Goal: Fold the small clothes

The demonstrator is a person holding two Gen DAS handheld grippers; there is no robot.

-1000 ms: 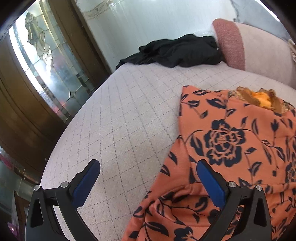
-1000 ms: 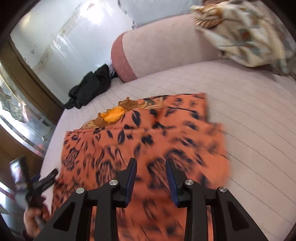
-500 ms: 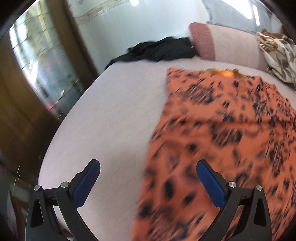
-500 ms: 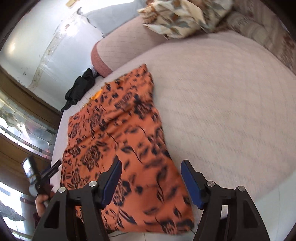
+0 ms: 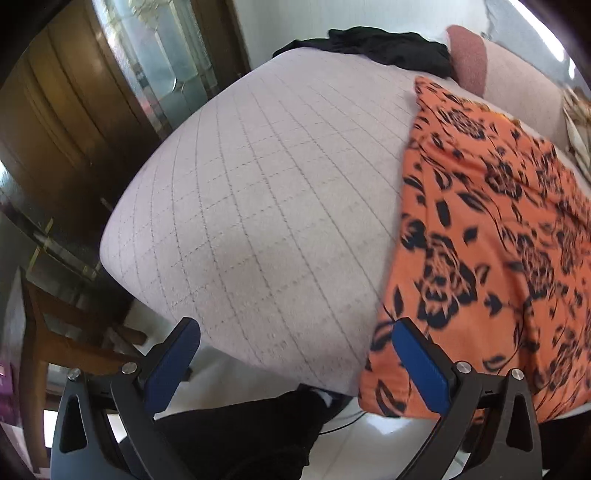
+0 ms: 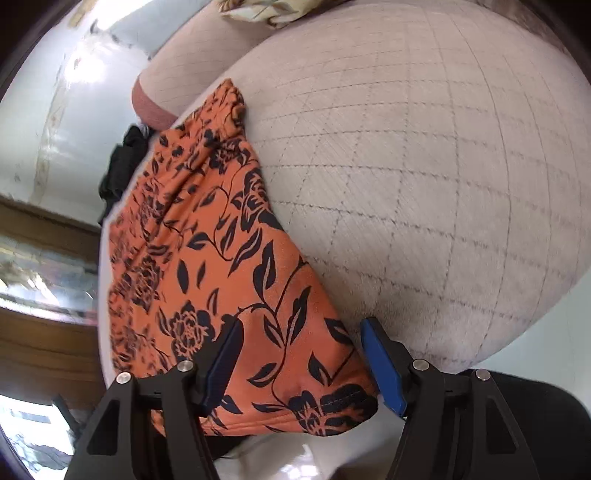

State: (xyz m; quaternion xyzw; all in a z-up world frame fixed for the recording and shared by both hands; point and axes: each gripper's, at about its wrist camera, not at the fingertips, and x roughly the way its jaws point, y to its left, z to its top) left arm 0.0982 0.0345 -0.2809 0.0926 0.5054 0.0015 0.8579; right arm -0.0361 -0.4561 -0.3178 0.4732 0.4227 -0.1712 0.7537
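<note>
From the left wrist view, the left gripper (image 5: 295,354) hangs wide open off the near edge of the quilted bed (image 5: 258,192), gripping nothing; only its right finger sits in front of the cloth, the other over bare mattress and floor. The orange floral garment (image 5: 491,240) lies to that gripper's right, spread along the bed with its long axis running from the near edge, where its hem droops over the side, away toward the pink bolster (image 5: 469,55) at the far end. A black garment (image 5: 384,48) is heaped at the far edge beside the bolster, well apart from the orange one. In the right wrist view, the right gripper (image 6: 301,363) is also open, but its jaws straddle the near right corner of the orange floral garment (image 6: 236,258), the hem hanging between the two fingers without being pinched as far as I can tell. The cloth stretches away and to the left from here, and a patterned cloth (image 6: 273,11) rests on the bolster at the far end. I'd judge the right gripper the better placed: it needs only to shut on the corner, whereas the left must shift rightward to reach the garment's near left corner before any fold up the long axis can begin.
</note>
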